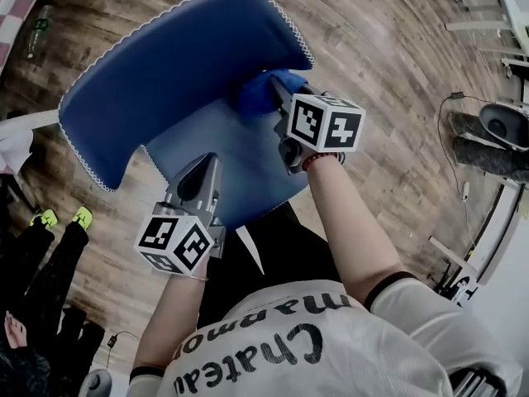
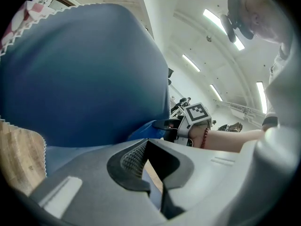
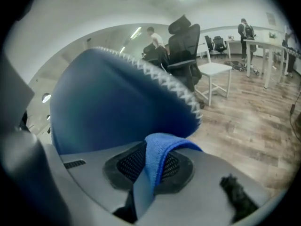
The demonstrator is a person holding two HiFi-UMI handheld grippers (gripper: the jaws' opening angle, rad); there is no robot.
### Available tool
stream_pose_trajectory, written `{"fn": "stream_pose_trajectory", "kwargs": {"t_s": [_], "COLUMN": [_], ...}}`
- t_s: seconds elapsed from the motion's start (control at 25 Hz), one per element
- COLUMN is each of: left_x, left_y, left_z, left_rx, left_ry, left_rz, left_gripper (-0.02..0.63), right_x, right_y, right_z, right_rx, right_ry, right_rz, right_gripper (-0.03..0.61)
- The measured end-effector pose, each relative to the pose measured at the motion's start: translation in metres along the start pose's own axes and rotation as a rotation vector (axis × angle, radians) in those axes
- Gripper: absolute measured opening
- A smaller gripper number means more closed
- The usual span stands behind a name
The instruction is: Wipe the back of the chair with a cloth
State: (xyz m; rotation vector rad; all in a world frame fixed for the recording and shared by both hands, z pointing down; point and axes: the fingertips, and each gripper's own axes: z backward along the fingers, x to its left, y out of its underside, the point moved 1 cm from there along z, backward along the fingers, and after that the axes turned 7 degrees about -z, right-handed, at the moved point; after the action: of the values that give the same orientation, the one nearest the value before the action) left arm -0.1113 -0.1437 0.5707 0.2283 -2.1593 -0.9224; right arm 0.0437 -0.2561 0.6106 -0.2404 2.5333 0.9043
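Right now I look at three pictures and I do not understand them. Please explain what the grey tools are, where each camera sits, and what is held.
A person holds two hand tools, each with two jaws. The head view looks down from the person's head; each gripper view looks along one tool's jaws. Below stands a blue chair on a wooden floor. The right gripper is shut on a blue cloth, at the lower edge of the chair back. The left gripper hangs over the seat, jaws slightly apart, holding nothing.

Blue chair back [image 2: 84,74] beyond parted fingers [image 2: 128,163]
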Motion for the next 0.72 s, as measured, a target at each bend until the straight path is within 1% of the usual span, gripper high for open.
{"fn": "stream_pose_trajectory", "kwargs": {"t_s": [0.08,0.16,0.2,0.36,0.48,0.6,0.72], "left_x": [0.011,0.023,0.03,0.06,0.08,0.1,0.115], "left_y": [0.0,0.001,0.004,0.012,0.015,0.022,0.03], "left_z": [0.016,0.033,0.042,0.079,0.107,0.133,0.155], "left_rx": [-0.01,-0.013,-0.01,-0.011,-0.019,-0.012,-0.003], "left_ry": [-0.017,-0.035,-0.047,-0.099,-0.122,-0.145,-0.171], "left_rz": [-0.039,-0.085,-0.091,-0.055,-0.04,-0.029,-0.014], "left_gripper": [-0.008,-0.006,-0.007,-0.008,-0.007,-0.007,-0.008], "right_x": [0.021,0.05,0.065,0.131,0.177,0.221,0.258], "right_y": [0.018,0.035,0.045,0.089,0.12,0.15,0.185], "right_z": [-0.011,-0.022,-0.028,-0.05,-0.065,-0.077,-0.082], "right_rx": [0.038,0.068,0.084,0.167,0.214,0.262,0.337], "right_ry": [-0.009,-0.033,-0.052,-0.153,-0.218,-0.293,-0.376], "right_rz": [0.009,0.046,0.063,0.113,0.144,0.168,0.2], "right_gripper": [0.049,0.049,0.049,0.049,0.049,0.049,0.049]}}
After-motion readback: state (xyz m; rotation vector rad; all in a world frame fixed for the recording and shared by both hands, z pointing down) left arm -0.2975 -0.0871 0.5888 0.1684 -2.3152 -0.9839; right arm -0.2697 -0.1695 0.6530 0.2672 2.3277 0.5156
